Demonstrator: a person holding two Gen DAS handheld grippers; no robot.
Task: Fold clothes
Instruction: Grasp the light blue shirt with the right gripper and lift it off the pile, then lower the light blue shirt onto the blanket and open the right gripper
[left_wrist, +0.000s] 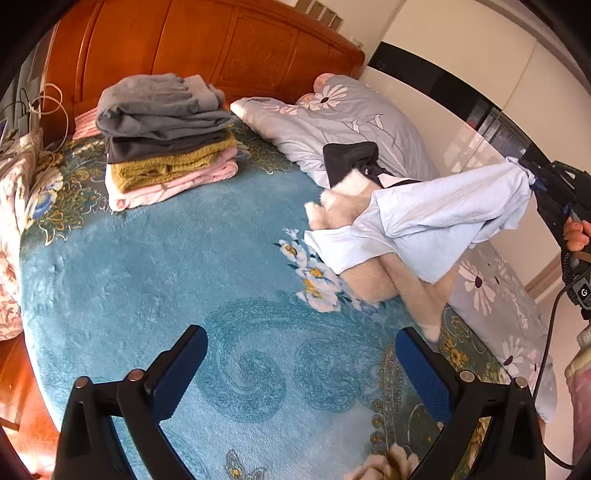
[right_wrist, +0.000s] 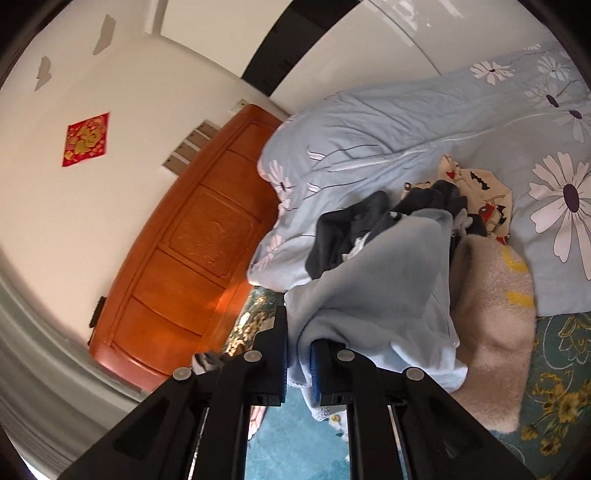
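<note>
Nearest the left wrist camera, the left hand-held gripper (left_wrist: 301, 363) hangs over the bed with its two blue-padded fingers (left_wrist: 181, 373) spread wide and nothing between them; only the teal floral blanket (left_wrist: 155, 266) shows in the gap.

Farther along the bed, the right hand-held gripper (left_wrist: 532, 182) is clamped on one end of a light blue shirt (left_wrist: 439, 218), which it holds lifted off the bed (the cloth stretches out tautly from the pinch, down toward the pile). In the right wrist view that same gripper (right_wrist: 299, 363) has its fingers nearly together with a bunch of the shirt (right_wrist: 388, 295) squeezed between them. A hand (left_wrist: 576, 232) grips its handle at the frame's right edge.

The shirt's lower end drapes over a cream fleece garment (left_wrist: 369, 280) lying on the blanket, beside a dark garment (left_wrist: 351, 158) that rests against a grey-blue duvet with white daisies (left_wrist: 351, 122). In the right wrist view, a cream printed cloth (right_wrist: 480, 192) peeks out behind the dark pieces.

Well apart from this loose pile, near the wooden headboard (left_wrist: 207, 48), sits a stack of folded clothes (left_wrist: 166, 140): grey on top, then dark grey, mustard and pink at the bottom.
</note>
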